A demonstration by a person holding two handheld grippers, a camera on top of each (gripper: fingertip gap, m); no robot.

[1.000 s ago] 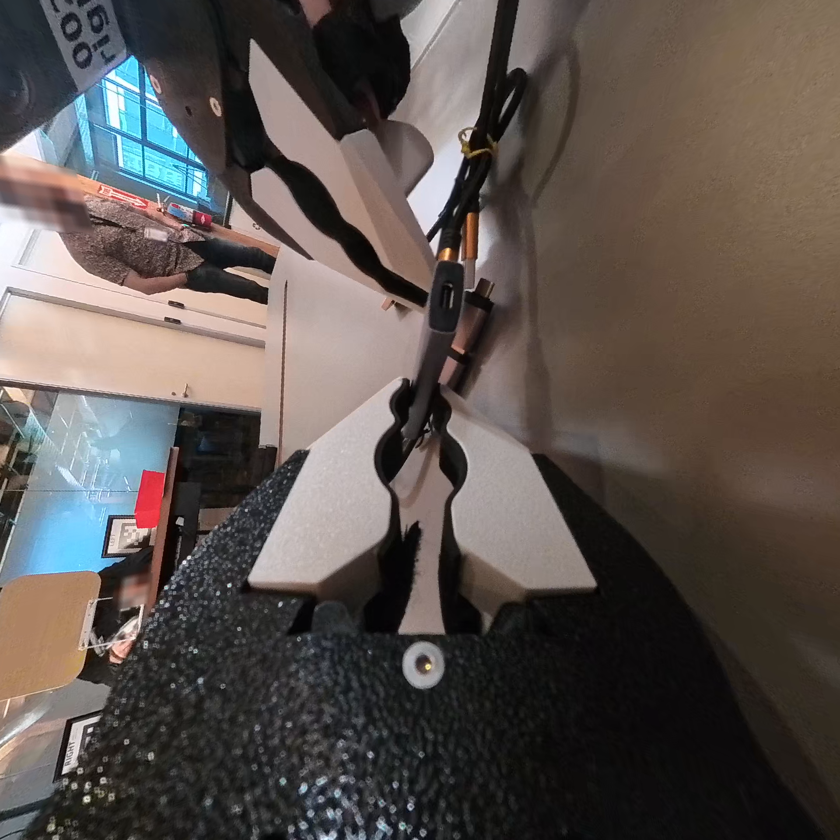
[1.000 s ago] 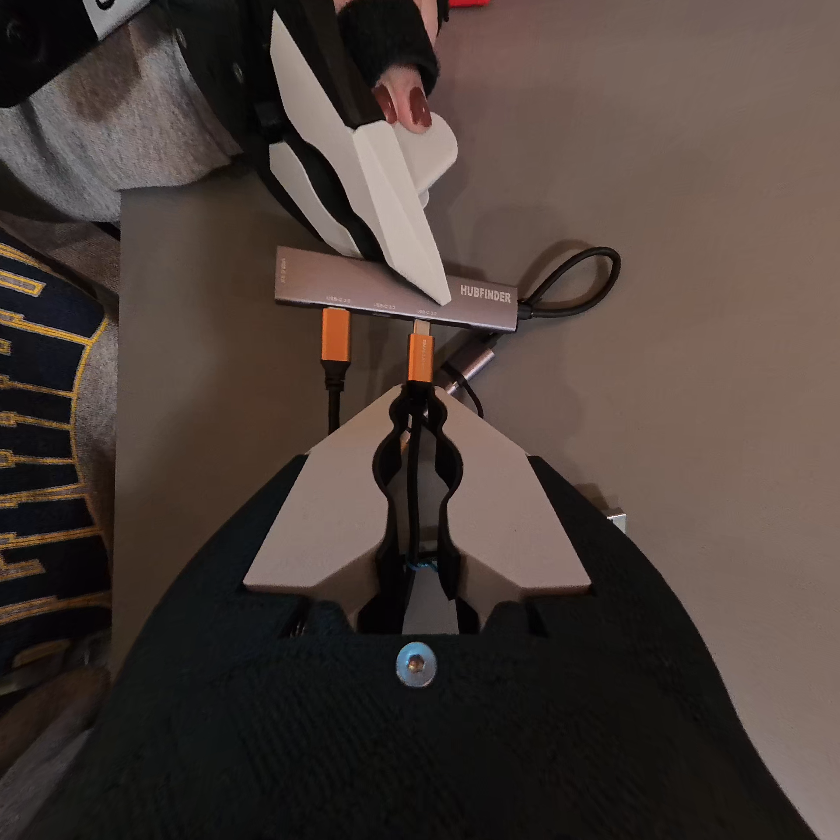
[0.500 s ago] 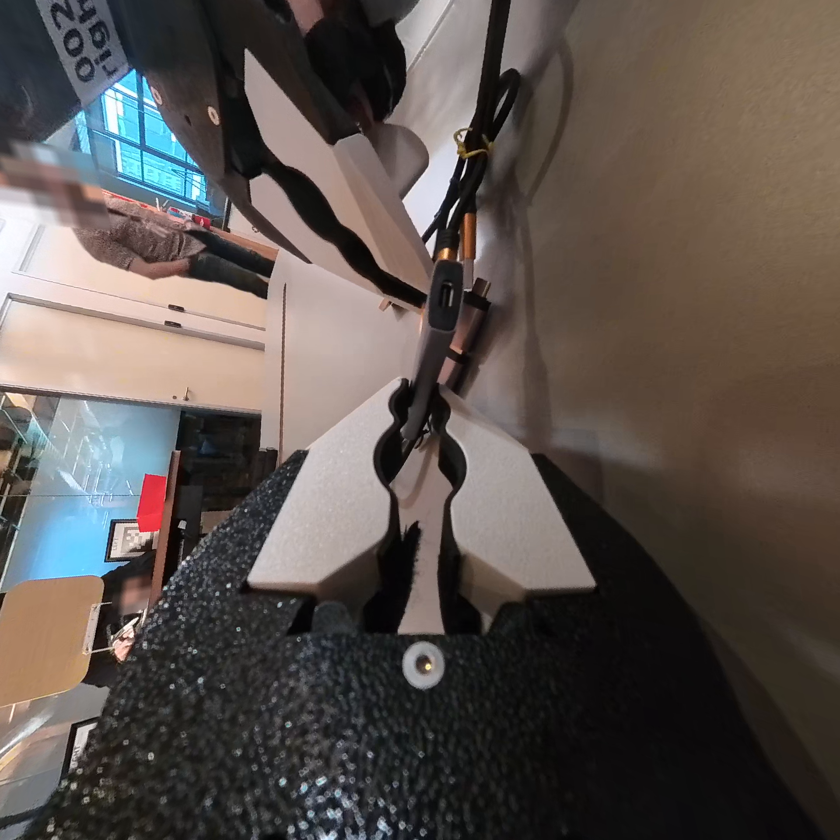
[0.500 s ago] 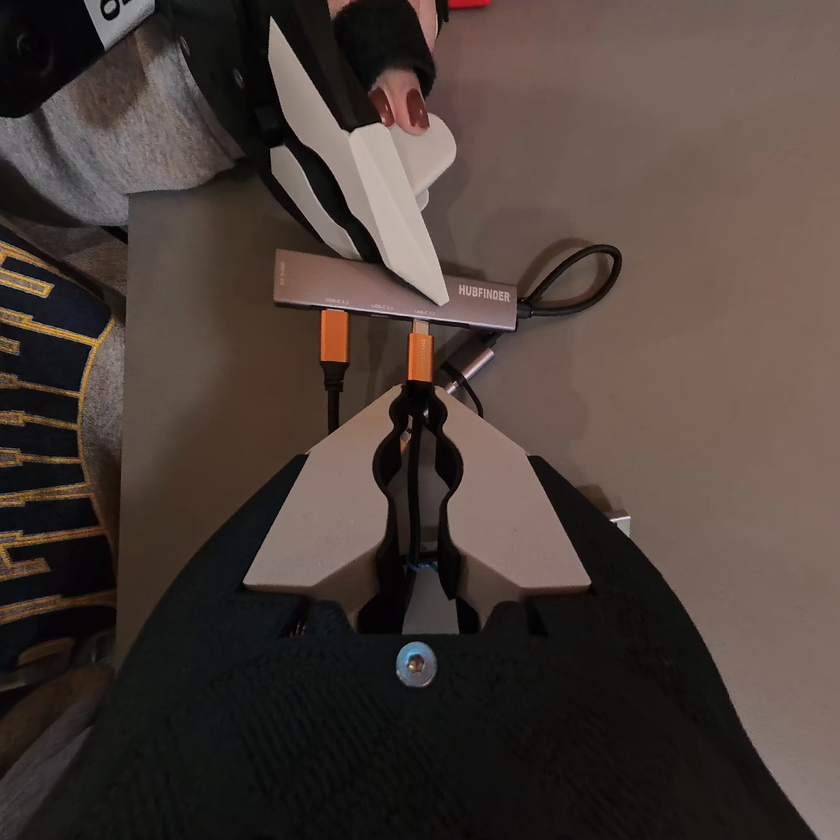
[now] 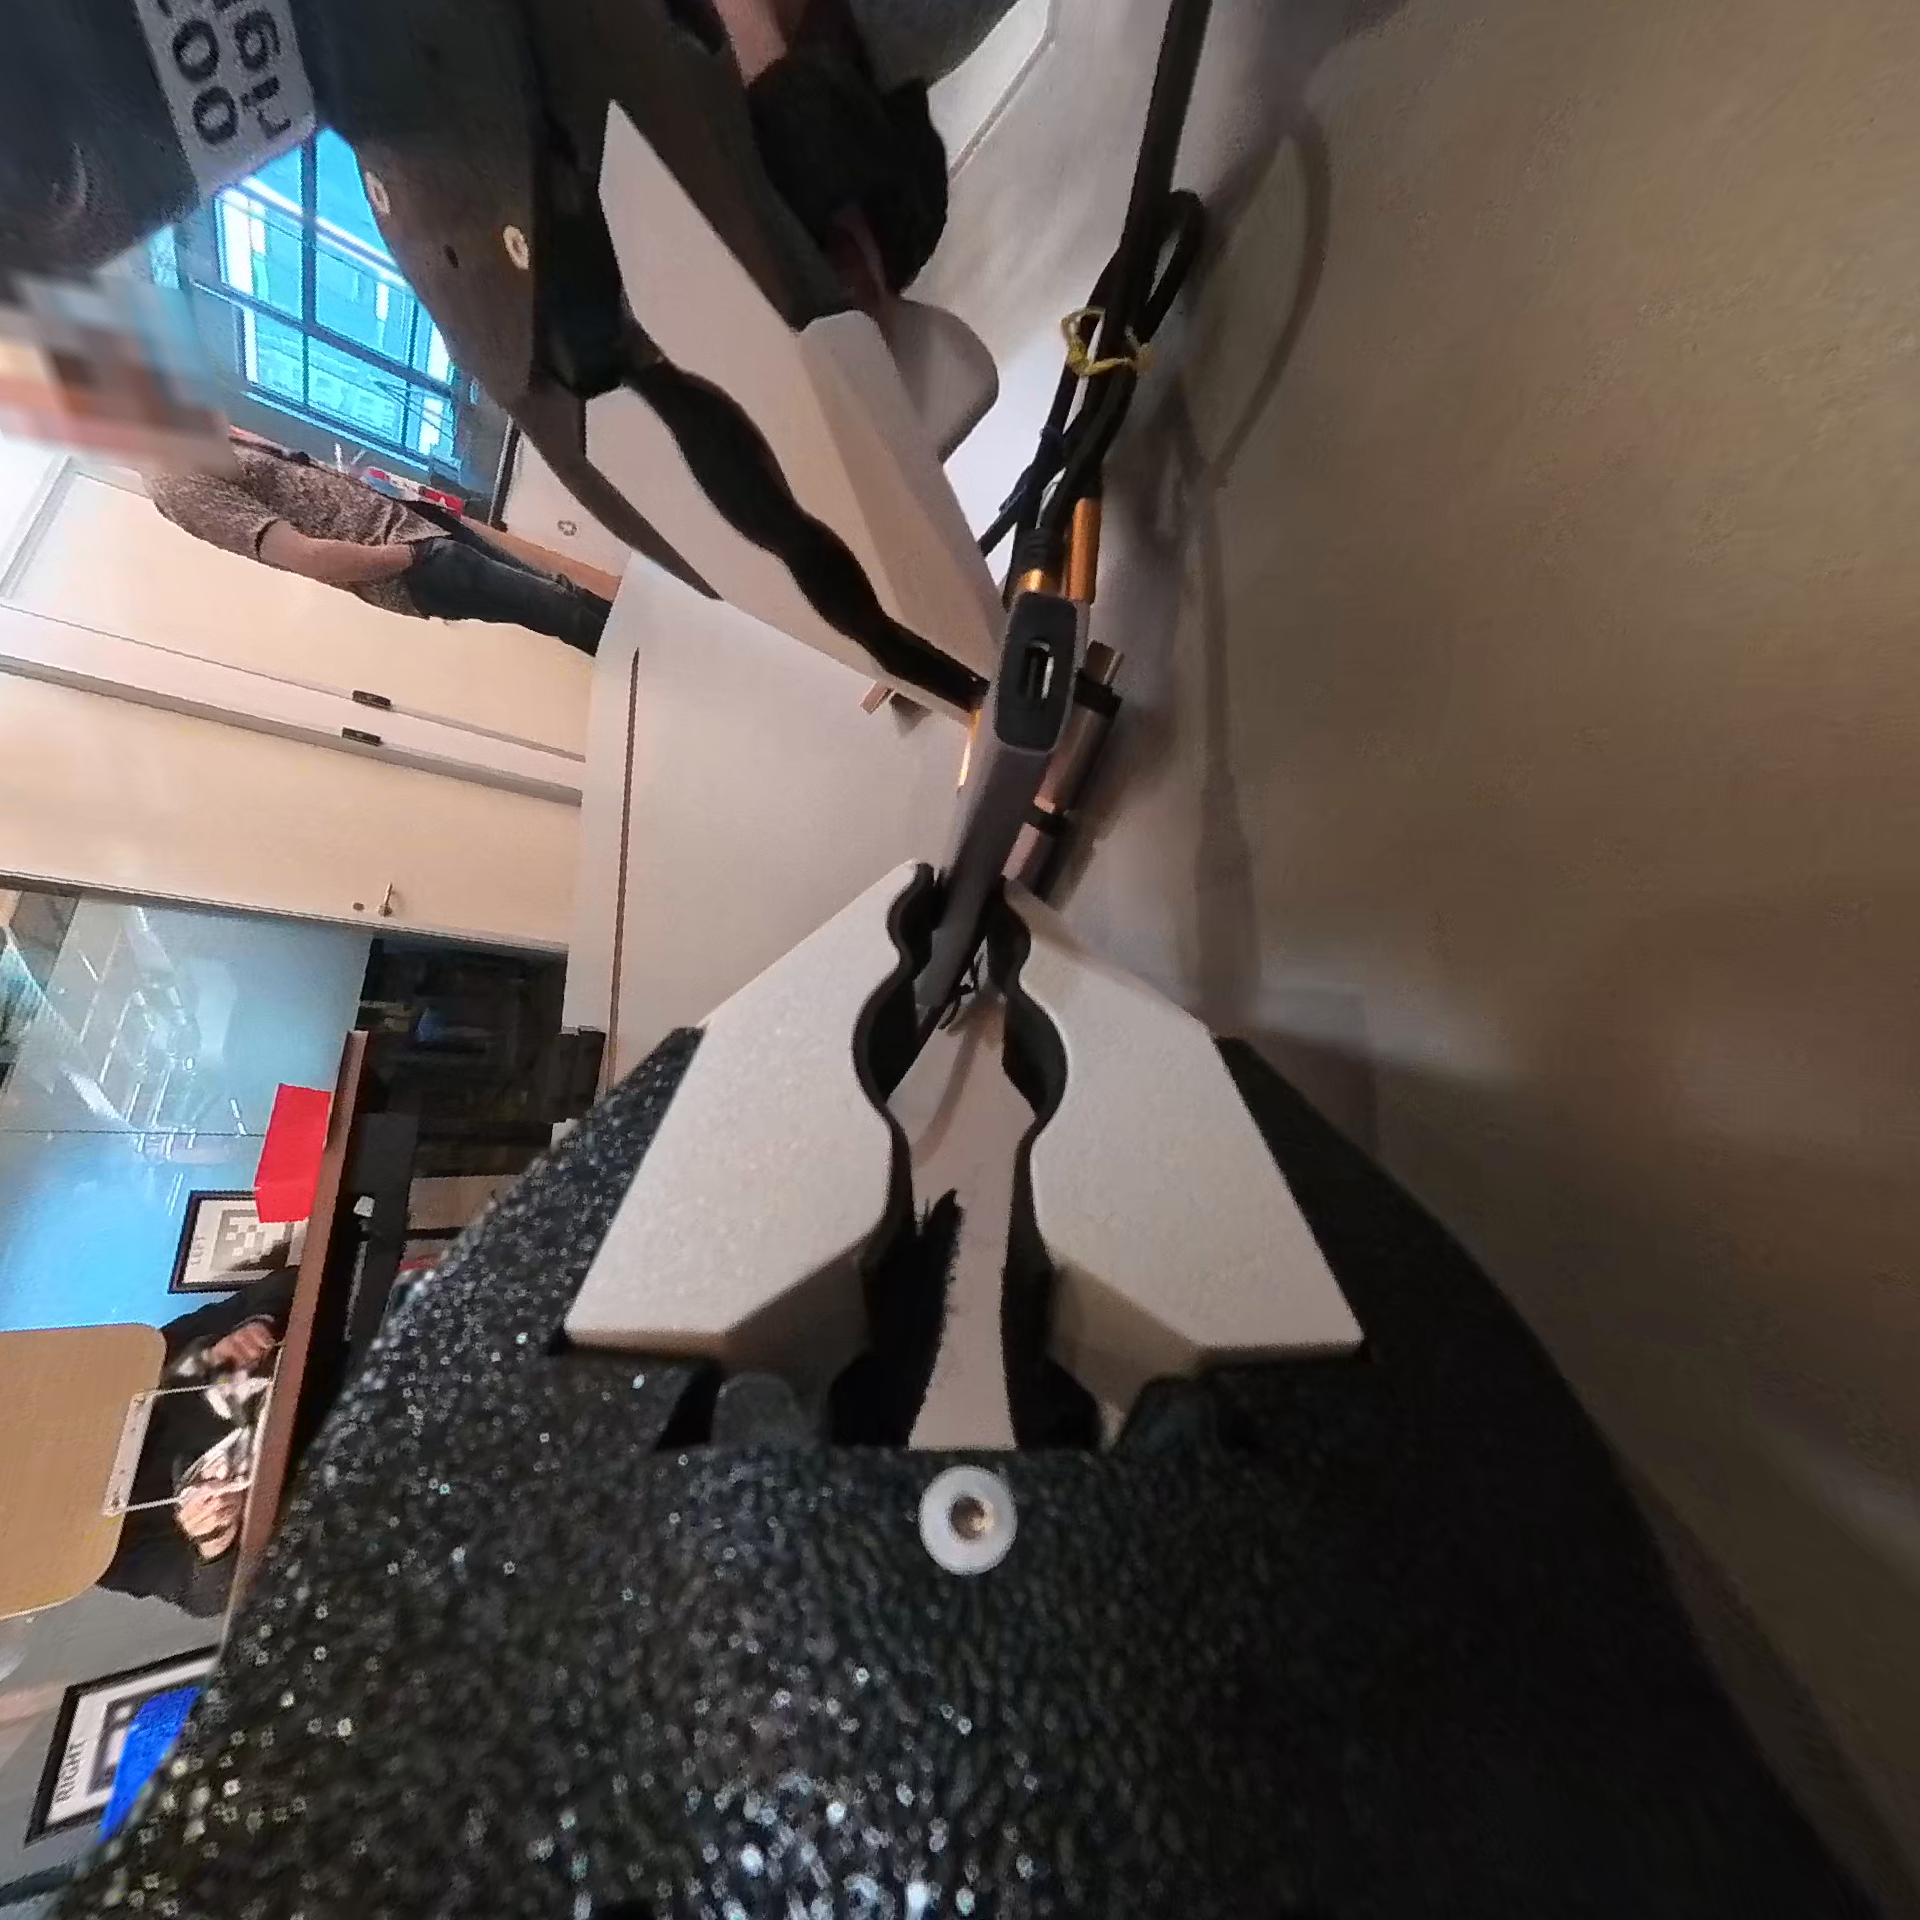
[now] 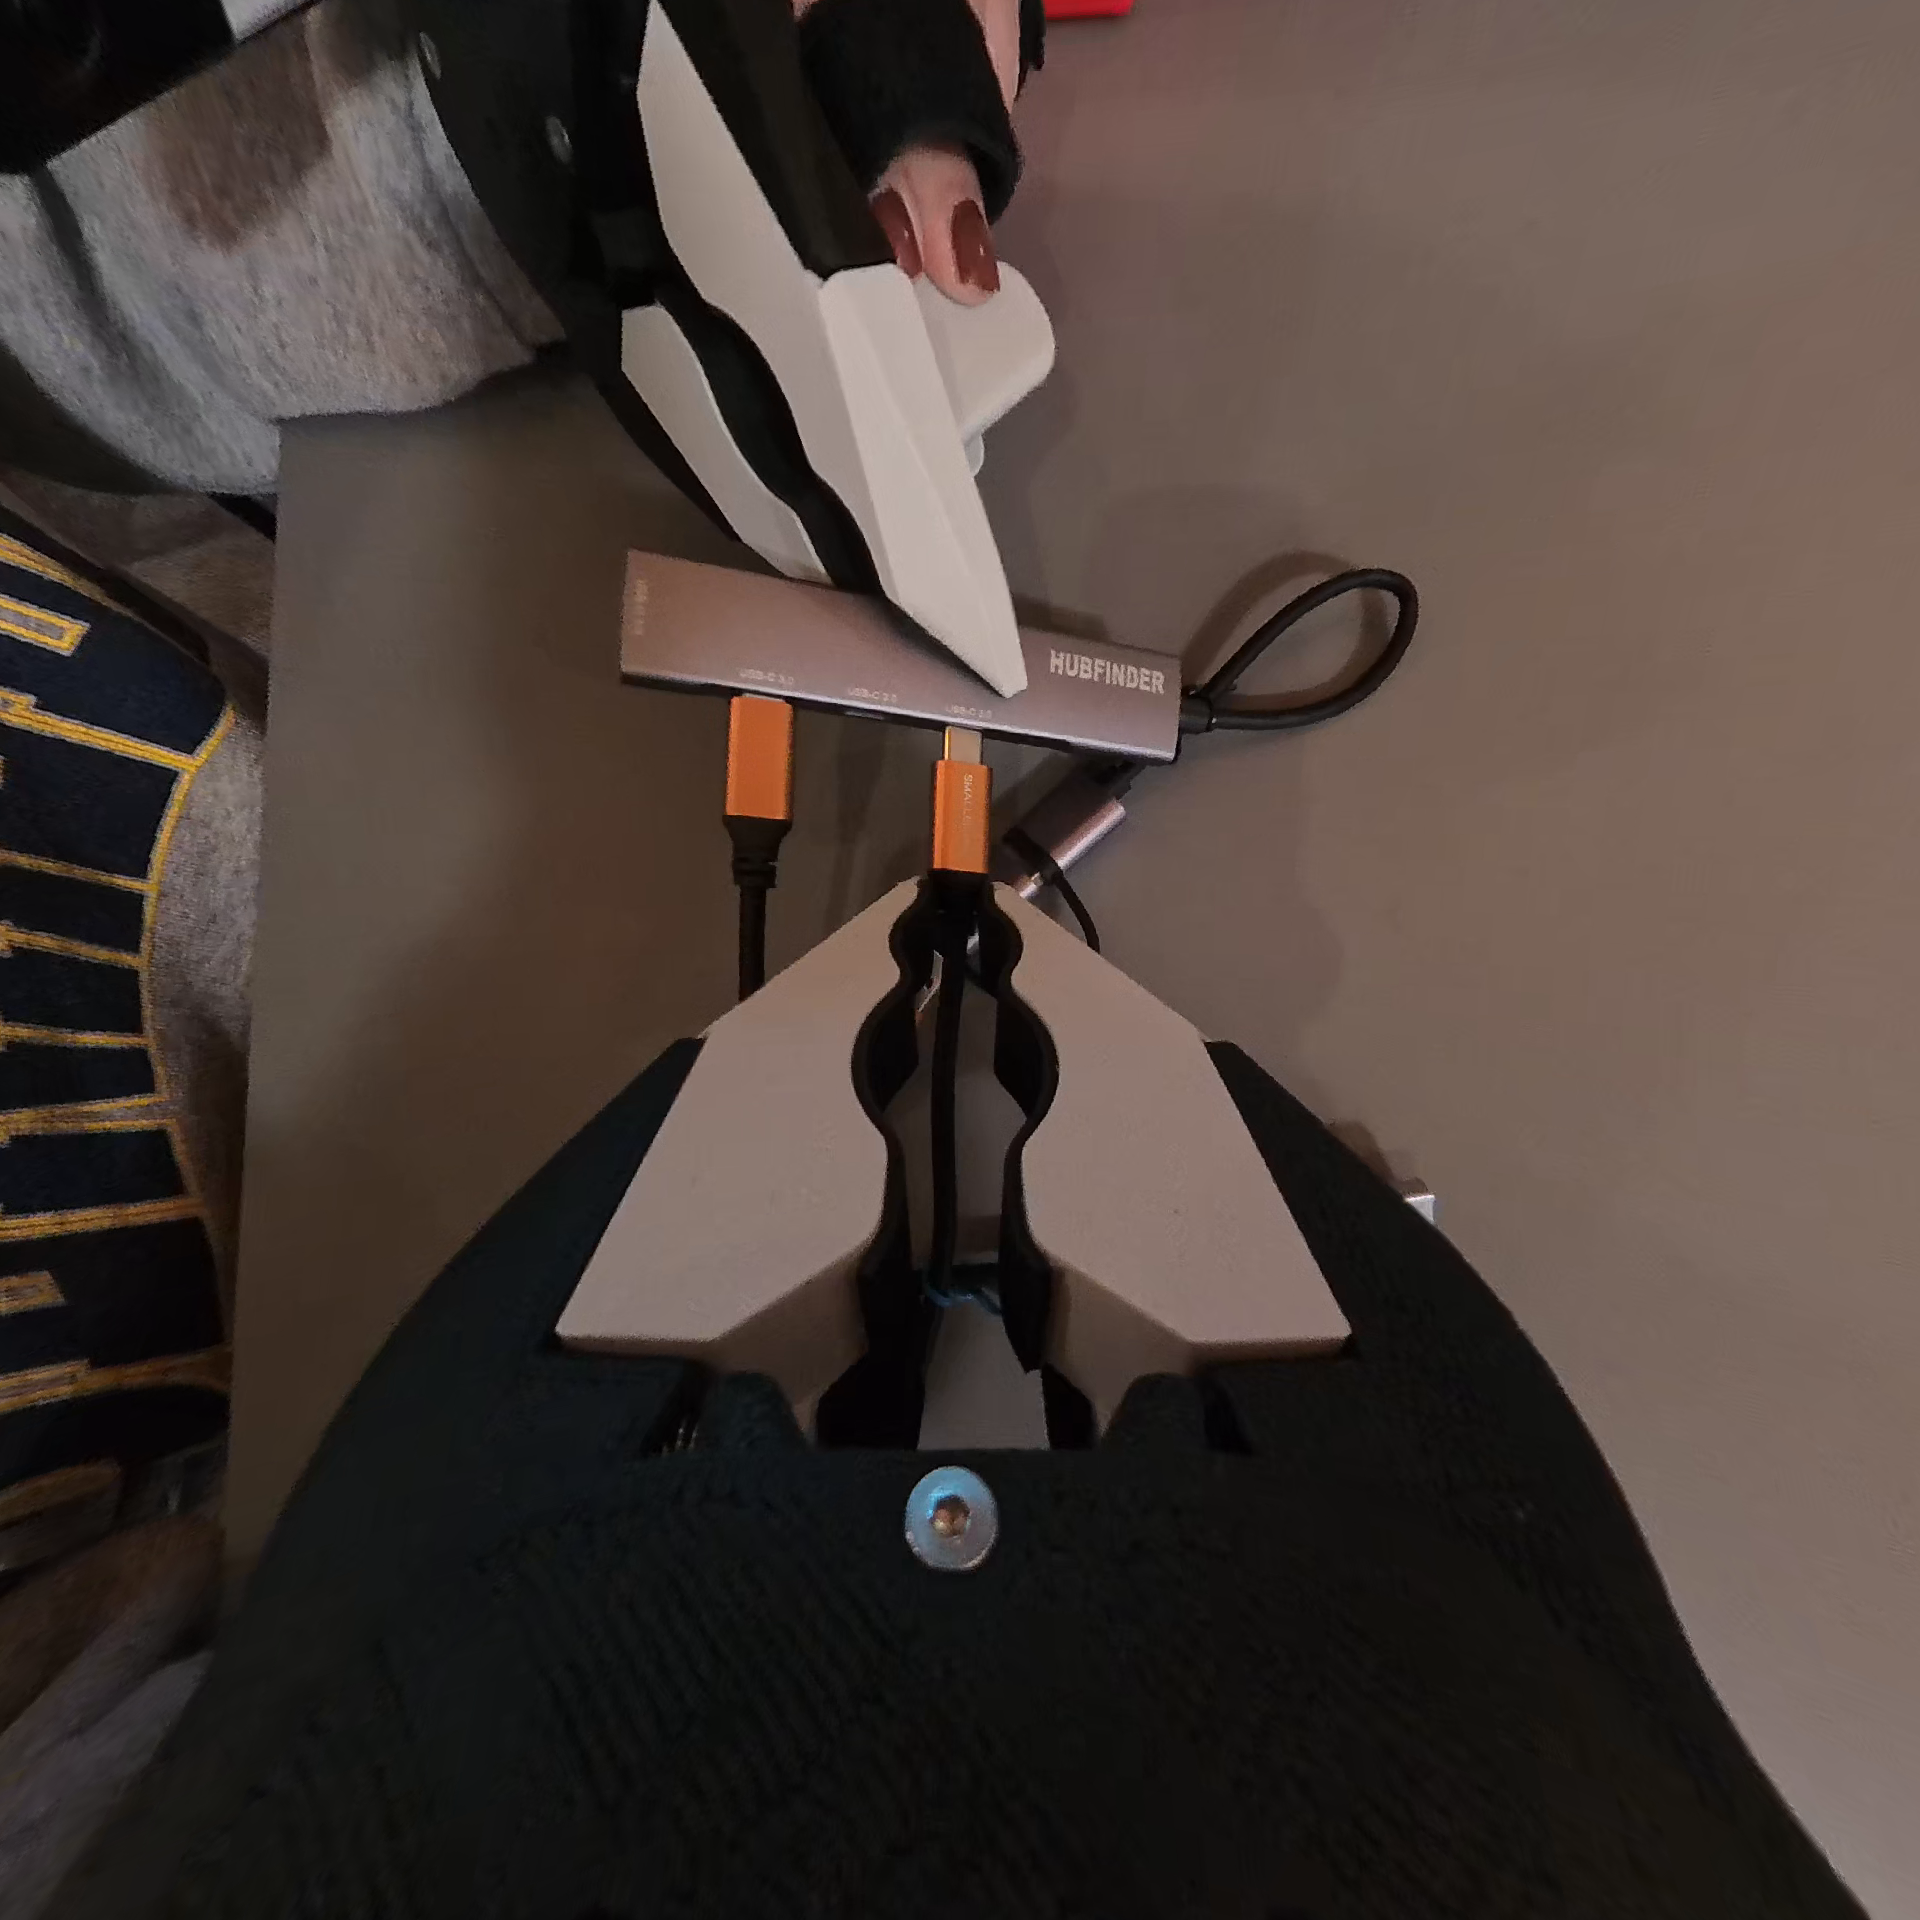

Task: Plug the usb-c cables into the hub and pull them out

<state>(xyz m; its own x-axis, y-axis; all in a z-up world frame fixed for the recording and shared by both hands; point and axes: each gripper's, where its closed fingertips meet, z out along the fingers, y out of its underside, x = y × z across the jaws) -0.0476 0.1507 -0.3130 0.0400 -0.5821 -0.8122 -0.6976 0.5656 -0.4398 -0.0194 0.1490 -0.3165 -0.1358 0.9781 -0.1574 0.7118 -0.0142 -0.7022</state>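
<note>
1. The right gripper has its jaws closed narrow on the cable just behind the right plug, whose orange shell points at the hub. Bare metal shows between shell and port, so the plug is only partly seated.
2. The left gripper has its jaws pinched shut on the hub, holding it edge-on; in the right view its white fingers press across the hub's top.
3. The left plug sits fully home in a port further along, its cable running back beside the right gripper.
4. Risks, as I judge them: gripped on the cable and not the shell, the plug may tilt and bind in the port, or the cable may slip through the jaws. A sideways pull could twist the hub out of the left gripper's thin grip.
5. The hub's own lead loops on the bench, and its grey connector lies just beside the right plug, crowding it.
6. A gloved hand rides on the left gripper. People stand far off in the left view.
</note>
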